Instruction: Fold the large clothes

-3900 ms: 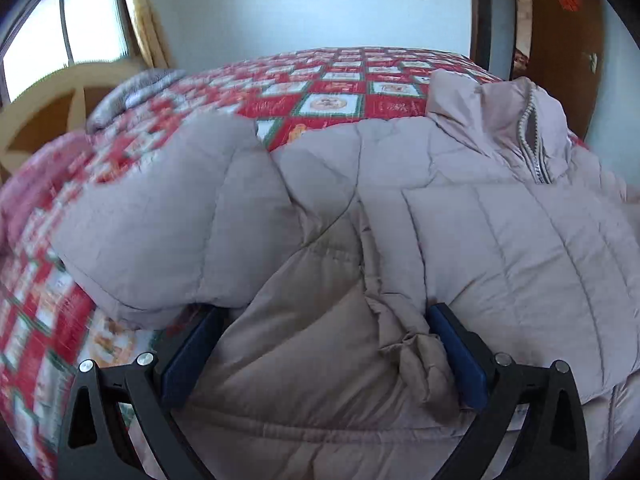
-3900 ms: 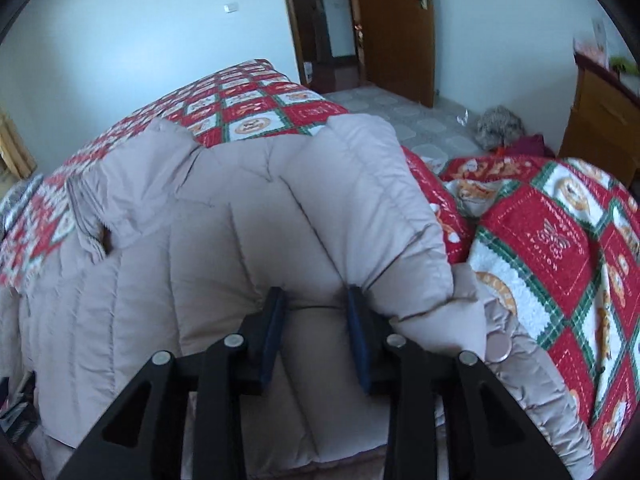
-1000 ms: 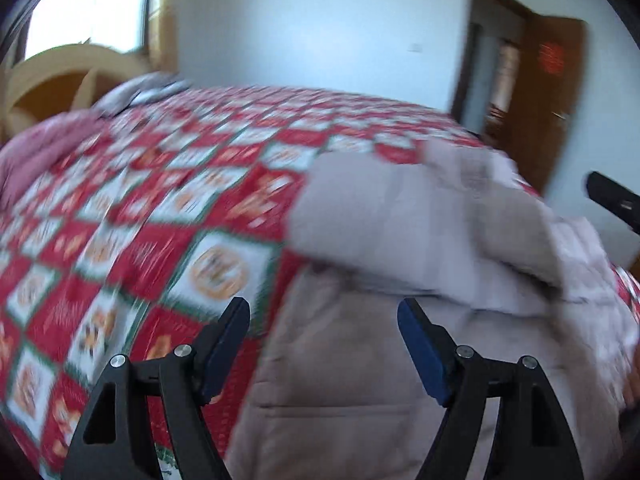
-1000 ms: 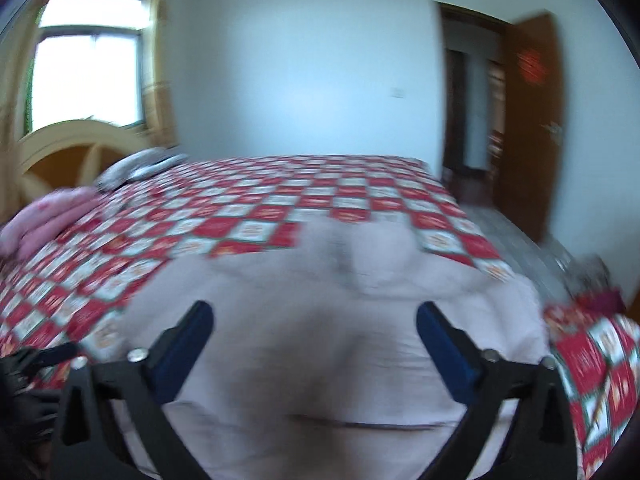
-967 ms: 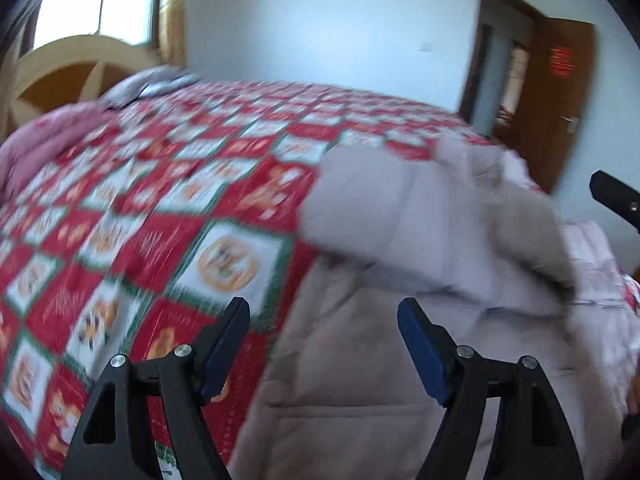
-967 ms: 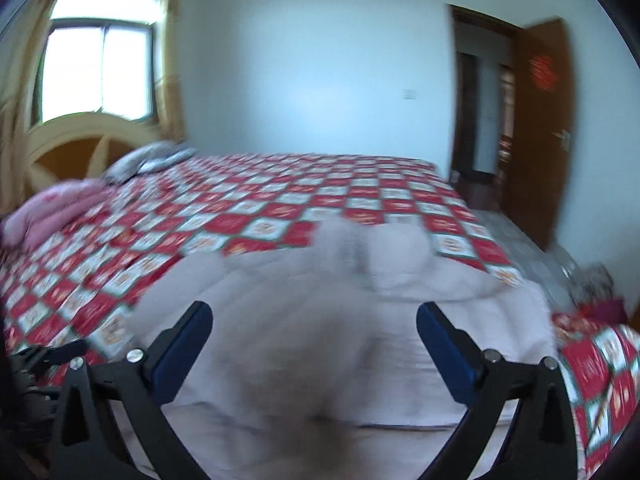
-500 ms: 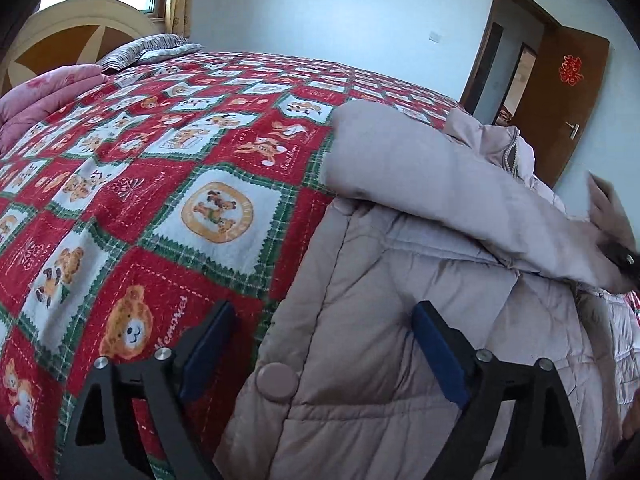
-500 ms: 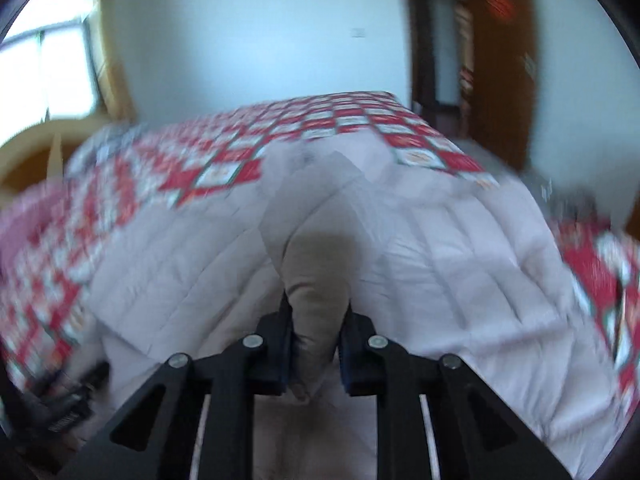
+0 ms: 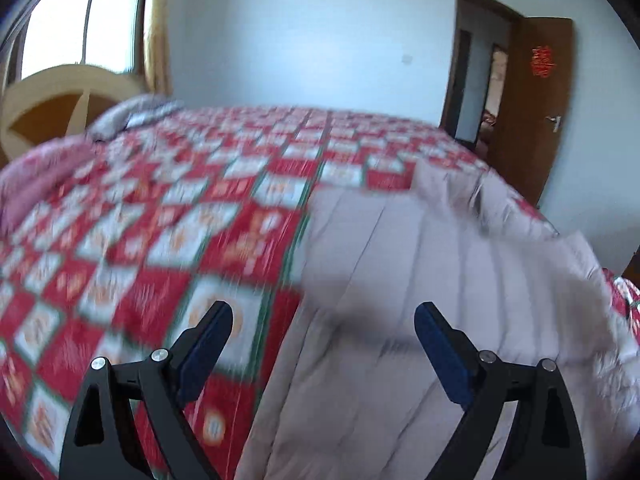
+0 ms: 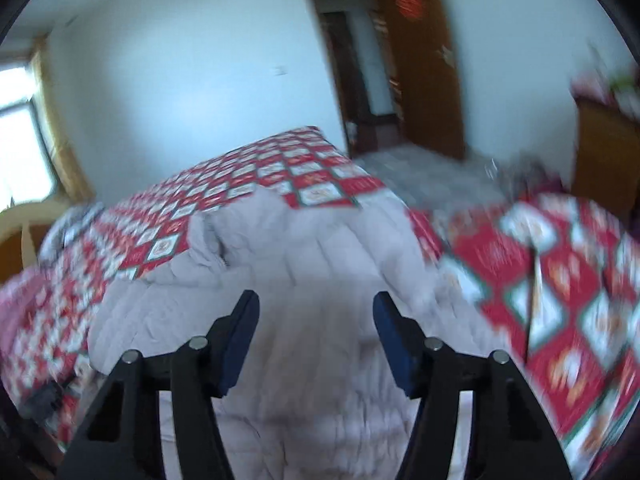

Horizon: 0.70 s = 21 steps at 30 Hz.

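Observation:
A large beige quilted puffer jacket [image 9: 432, 280] lies folded on a bed with a red, green and white patchwork quilt [image 9: 160, 240]. In the right wrist view the jacket [image 10: 312, 280] fills the middle, its collar toward the far left. My left gripper [image 9: 323, 344] is open and empty above the jacket's left edge. My right gripper [image 10: 316, 332] is open and empty above the jacket's middle. Both views are motion-blurred.
A pale wooden headboard [image 9: 52, 100], a grey pillow [image 9: 132, 116] and a pink blanket [image 9: 36, 176] are at the bed's far left. A brown door [image 9: 532, 108] stands open at the right. A wooden cabinet [image 10: 604, 148] stands right of the bed.
My right gripper was shut on a jacket fold half a second ago; it has let go, opened and lifted. My left gripper stayed open and rose, tilting up.

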### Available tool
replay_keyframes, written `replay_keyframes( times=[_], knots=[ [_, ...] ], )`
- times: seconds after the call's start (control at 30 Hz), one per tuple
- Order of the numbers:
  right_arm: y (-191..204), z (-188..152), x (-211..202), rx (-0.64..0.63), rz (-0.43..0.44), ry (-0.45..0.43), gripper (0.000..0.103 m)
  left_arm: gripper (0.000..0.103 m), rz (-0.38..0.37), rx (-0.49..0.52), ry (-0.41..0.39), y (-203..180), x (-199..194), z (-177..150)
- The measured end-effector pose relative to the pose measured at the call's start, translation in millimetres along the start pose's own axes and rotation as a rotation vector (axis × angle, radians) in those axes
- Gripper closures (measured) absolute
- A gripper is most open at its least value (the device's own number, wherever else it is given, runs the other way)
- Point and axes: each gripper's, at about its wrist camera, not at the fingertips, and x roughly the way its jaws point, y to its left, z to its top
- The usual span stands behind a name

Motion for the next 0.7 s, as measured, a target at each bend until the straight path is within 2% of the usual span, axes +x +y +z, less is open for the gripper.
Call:
replay_keyframes(
  times=[0.03, 0.1, 0.17, 0.2, 0.3, 0.37, 0.4, 0.43, 0.53, 0.7],
  knots=[
    [9, 4, 11, -0.039, 0.015, 0.025, 0.05, 0.01, 0.009, 0.004, -0.01, -5, 3, 10],
    [23, 1, 42, -0.105, 0.03, 0.108, 0.052, 0.01, 0.043, 0.014, -0.025, -16, 18, 27],
    [27, -6, 75, -0.116, 0.026, 0.197, 0.061, 0.01, 0.075, 0.032, 0.005, -26, 41, 35],
    [25, -12, 86, -0.114, 0.023, 0.232, 0.066, 0.01, 0.085, 0.042, 0.032, -30, 57, 36],
    [17, -34, 110, -0.117, 0.012, 0.323, 0.067, 0.011, 0.12, 0.072, 0.075, -33, 88, 24],
    [13, -43, 118, -0.162, 0.003, 0.309, 0.067, 0.01, 0.156, 0.103, 0.099, -32, 107, 7],
    [13, -45, 117, -0.174, 0.003, 0.295, 0.067, 0.01, 0.144, 0.097, 0.122, -29, 118, -3],
    [15, -47, 117, -0.18, 0.0, 0.284, 0.067, 0.009, 0.117, 0.066, 0.161, -24, 126, -4],
    [16, -52, 117, -0.185, -0.001, 0.263, 0.066, 0.007, 0.088, -0.001, 0.202, -12, 134, -4],
    [22, -49, 120, -0.192, -0.007, 0.258, 0.066, 0.004, 0.099, -0.009, 0.218, -14, 138, -6]
  ],
)
